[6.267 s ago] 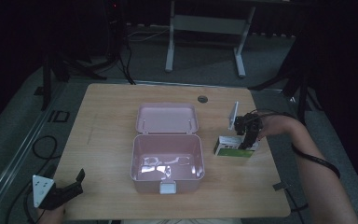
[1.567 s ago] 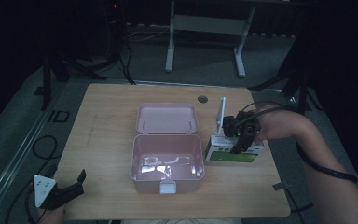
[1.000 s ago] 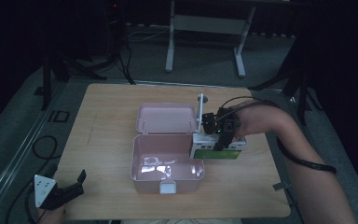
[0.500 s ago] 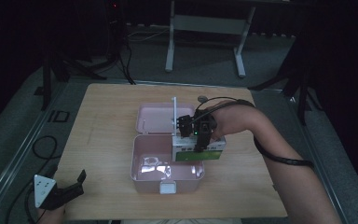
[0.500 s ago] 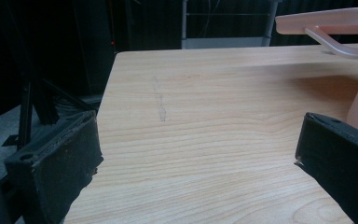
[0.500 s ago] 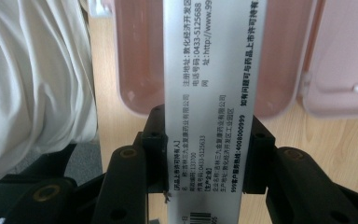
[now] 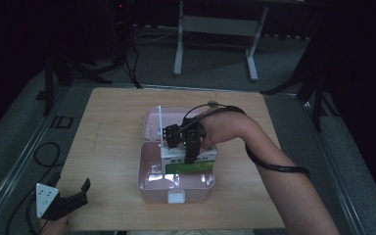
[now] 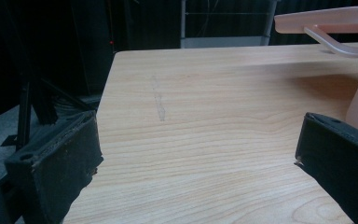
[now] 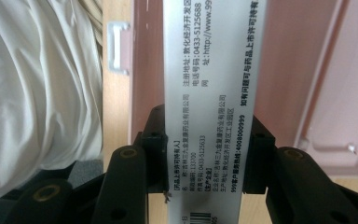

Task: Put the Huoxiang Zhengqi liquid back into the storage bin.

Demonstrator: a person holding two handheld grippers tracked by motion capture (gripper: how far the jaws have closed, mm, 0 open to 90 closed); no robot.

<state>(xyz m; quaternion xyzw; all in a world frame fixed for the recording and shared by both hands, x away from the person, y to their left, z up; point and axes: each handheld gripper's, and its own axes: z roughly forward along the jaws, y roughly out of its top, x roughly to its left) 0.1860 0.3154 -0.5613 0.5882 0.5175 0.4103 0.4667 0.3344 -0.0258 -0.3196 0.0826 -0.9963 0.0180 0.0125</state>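
From above I see a light wooden table [image 7: 112, 147] in a dark room, with an open pink plastic case [image 7: 174, 178] near its middle, the lid [image 7: 149, 125] lying flat on the far side and a small white latch [image 7: 176, 197] on the near wall.

My right tongs [image 7: 188, 147] are clamped on a white and green carton [image 7: 188, 159], which hangs just over the far right part of the case's tray. A thin white stick [image 7: 159, 125] stands up at the carton's left end. The black cable loops from the tongs along my forearm.

In the right gripper view, the two black pads press on both sides of the carton [image 9: 212, 102], so my right tongs [image 9: 205, 163] are gripping it. Its white face carries black Chinese print that I read only in part. The clear pieces are the numbers 0433-5125688, 133700, 0433-5125633 and 4008000999, the start of a web address "http://www.99", and a barcode at the bottom edge. Behind it are the pink case [image 9: 303, 70] and white cloth [image 9: 37, 93].

My left tongs [image 7: 71, 200] rest at the near left corner of the table, jaws apart with nothing between them. The left gripper view shows bare wood [image 8: 205, 130] between my left tongs [image 8: 196, 154], with the pink case [image 8: 335, 23] at the right edge.
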